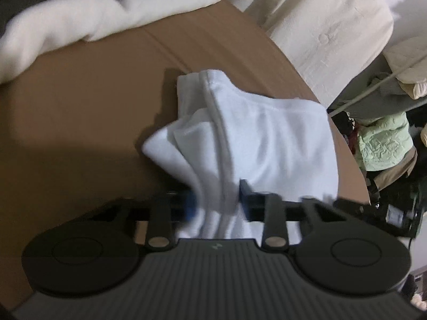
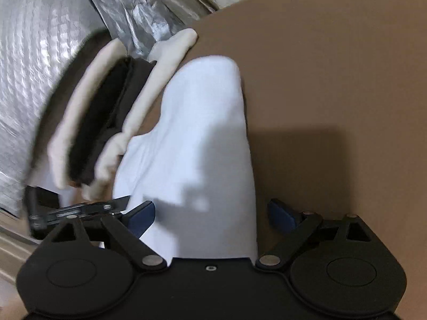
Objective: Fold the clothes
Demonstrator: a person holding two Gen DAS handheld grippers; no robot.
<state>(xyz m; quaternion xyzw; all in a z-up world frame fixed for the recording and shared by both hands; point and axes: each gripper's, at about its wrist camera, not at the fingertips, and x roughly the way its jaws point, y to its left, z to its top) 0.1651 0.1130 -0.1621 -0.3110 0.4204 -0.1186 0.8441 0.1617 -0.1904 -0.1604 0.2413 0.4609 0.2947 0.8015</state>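
A white garment [image 1: 267,138] lies bunched on a brown surface [image 1: 80,106], its grey-trimmed edge running down toward the camera. My left gripper [image 1: 217,200] is shut on a gathered fold of it, the blue pads pressing the cloth from both sides. In the right wrist view the same white garment [image 2: 202,133] stretches away as a smooth folded strip. My right gripper [image 2: 210,214] stands wide open with the strip lying between its fingers, and the pads sit apart from the cloth.
A pile of white fleece and dark clothes [image 1: 80,21] lies at the back left, seen again as a cream-edged dark item [image 2: 106,122] beside the garment. A cream cushion [image 1: 320,26] borders the far right edge. Silver foil sheeting [image 2: 32,80] hangs at left.
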